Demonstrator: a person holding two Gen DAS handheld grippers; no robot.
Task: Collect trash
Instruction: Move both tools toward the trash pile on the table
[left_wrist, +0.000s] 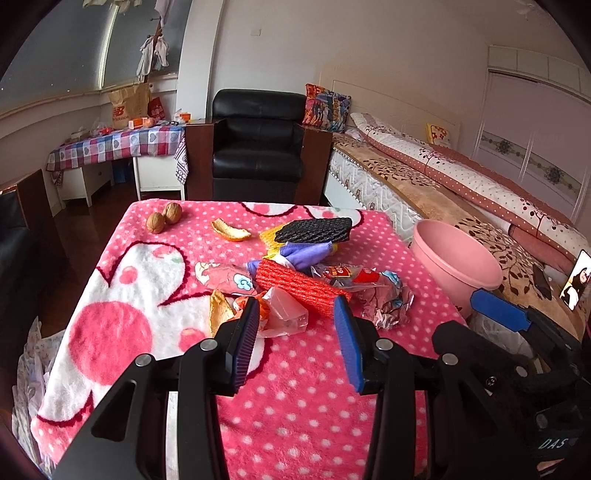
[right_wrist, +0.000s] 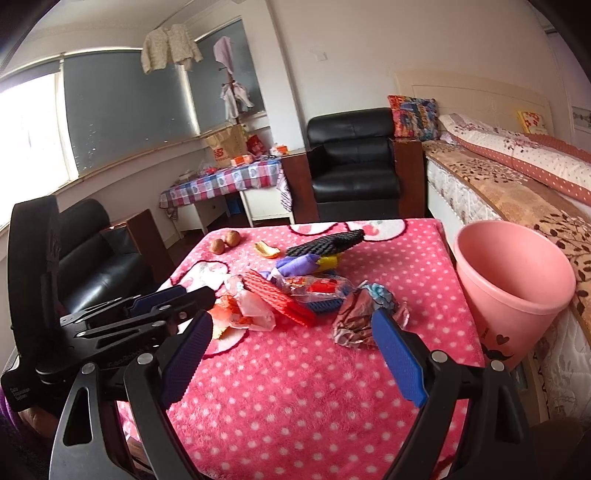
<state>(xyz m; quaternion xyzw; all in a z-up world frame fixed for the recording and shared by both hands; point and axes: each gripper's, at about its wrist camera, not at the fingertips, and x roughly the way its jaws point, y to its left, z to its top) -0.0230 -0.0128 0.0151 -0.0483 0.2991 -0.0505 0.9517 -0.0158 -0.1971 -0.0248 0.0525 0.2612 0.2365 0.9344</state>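
A heap of trash lies mid-table on the pink dotted blanket (left_wrist: 295, 398): red foam net (left_wrist: 299, 288), black foam net (left_wrist: 314, 229), purple wrapper (left_wrist: 304, 254), clear plastic wrapper (left_wrist: 284, 314), crumpled foil wrapper (left_wrist: 388, 306), orange peels (left_wrist: 229, 229). My left gripper (left_wrist: 295, 314) is open and empty, just short of the clear wrapper. My right gripper (right_wrist: 291, 328) is open and empty, in front of the heap, its right finger next to the crumpled wrapper (right_wrist: 354, 321). A pink bin (right_wrist: 513, 284) stands at the table's right edge; it also shows in the left wrist view (left_wrist: 454, 266).
Two walnuts (left_wrist: 164, 218) sit at the far left of the table. A black armchair (left_wrist: 258, 147) stands behind the table, a bed (left_wrist: 480, 199) to the right, a checkered side table (left_wrist: 118, 146) at the back left. The left gripper (right_wrist: 140, 314) shows in the right wrist view.
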